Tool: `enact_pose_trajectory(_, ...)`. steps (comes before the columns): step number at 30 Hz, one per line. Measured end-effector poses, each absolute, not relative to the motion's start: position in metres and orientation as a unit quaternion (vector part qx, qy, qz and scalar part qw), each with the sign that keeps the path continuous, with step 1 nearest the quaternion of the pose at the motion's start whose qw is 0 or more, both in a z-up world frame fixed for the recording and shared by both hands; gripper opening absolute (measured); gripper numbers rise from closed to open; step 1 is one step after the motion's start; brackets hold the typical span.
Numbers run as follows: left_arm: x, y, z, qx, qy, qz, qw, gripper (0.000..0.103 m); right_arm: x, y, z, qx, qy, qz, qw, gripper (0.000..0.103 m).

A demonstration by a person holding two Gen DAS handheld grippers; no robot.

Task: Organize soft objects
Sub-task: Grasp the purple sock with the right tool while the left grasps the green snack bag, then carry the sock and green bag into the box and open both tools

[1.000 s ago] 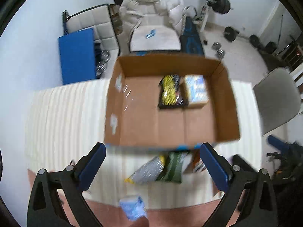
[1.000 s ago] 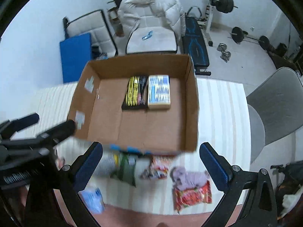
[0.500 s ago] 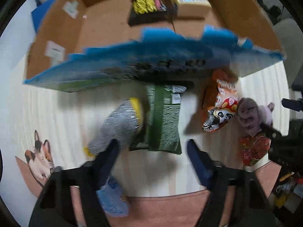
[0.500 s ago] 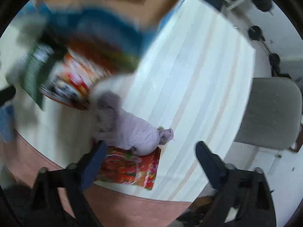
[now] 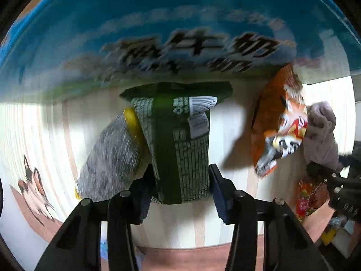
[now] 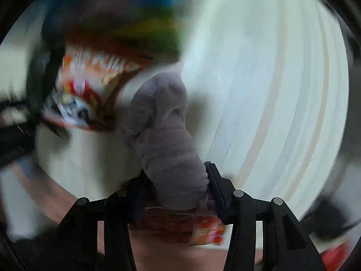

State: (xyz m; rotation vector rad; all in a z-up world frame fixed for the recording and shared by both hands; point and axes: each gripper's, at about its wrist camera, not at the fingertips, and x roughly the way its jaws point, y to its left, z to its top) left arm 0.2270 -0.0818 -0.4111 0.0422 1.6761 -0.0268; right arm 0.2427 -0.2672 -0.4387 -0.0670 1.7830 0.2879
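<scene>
Both hand-held grippers flank items: green packet (image 5: pixel 180 149), purple cloth (image 6: pixel 167 140).

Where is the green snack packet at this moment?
In the left wrist view the green snack packet lies mid-frame between the left gripper fingers, below the blue box wall, with the silver packet touching its left side.
</scene>
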Motion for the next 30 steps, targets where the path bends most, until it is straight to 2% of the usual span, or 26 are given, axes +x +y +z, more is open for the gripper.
enact_pose_trajectory(2,0.216,-0.078,-0.407,0.014,0.743,-0.011,0.669,0.041,0.236,-0.286,-0.443,0.064,0.793,0.096,0.599,0.049)
enact_pose_trajectory(5,0.197,-0.073,-0.406,-0.004,0.753,-0.019,0.658,0.041,0.218,-0.300,-0.447,0.143,0.798,0.083,0.580,0.049)
enact_pose_trajectory(7,0.188,-0.072,-0.408,-0.021,0.760,-0.026,0.649,0.041,0.209,-0.306,-0.448,0.181,0.797,0.088,0.570,0.054)
enact_pose_trajectory(9,0.184,-0.071,-0.415,-0.035,0.766,-0.029,0.641,0.042,0.204,-0.307,-0.444,0.173,0.794,0.085,0.576,0.068)
enact_pose_trajectory(11,0.182,-0.070,-0.423,-0.043,0.770,-0.027,0.636,0.043,0.201,-0.309,-0.433,0.143,0.784,0.073,0.600,0.071)
enact_pose_trajectory(15,0.190,-0.064,-0.436,-0.054,0.774,-0.035,0.630,0.048,0.208,-0.299,-0.406,0.075,0.755,0.063,0.648,0.071)
enact_pose_trajectory(19,0.201,-0.066,-0.440,-0.056,0.771,-0.039,0.633,0.050,0.215,-0.276,-0.402,0.033,0.746,0.075,0.661,0.071)
enact_pose_trajectory(22,0.208,-0.065,-0.440,-0.060,0.770,-0.038,0.634,0.041,0.217,-0.252,-0.411,-0.023,0.746,0.077,0.661,0.071)
enact_pose_trajectory(23,0.207,-0.065,-0.439,-0.062,0.770,-0.038,0.634,0.039,0.216,-0.246,-0.417,-0.036,0.752,0.081,0.653,0.069)
enact_pose_trajectory(24,0.204,-0.058,-0.434,-0.063,0.770,-0.038,0.634,0.036,0.216,-0.241,-0.427,-0.045,0.762,0.079,0.641,0.055)
enact_pose_trajectory(25,0.202,-0.055,-0.427,-0.065,0.768,-0.038,0.636,0.034,0.214,-0.240,-0.433,-0.047,0.769,0.073,0.633,0.045)
enact_pose_trajectory(30,0.187,-0.046,-0.398,-0.095,0.754,-0.047,0.649,0.033,0.203,-0.255,-0.427,-0.003,0.767,0.055,0.639,0.044)
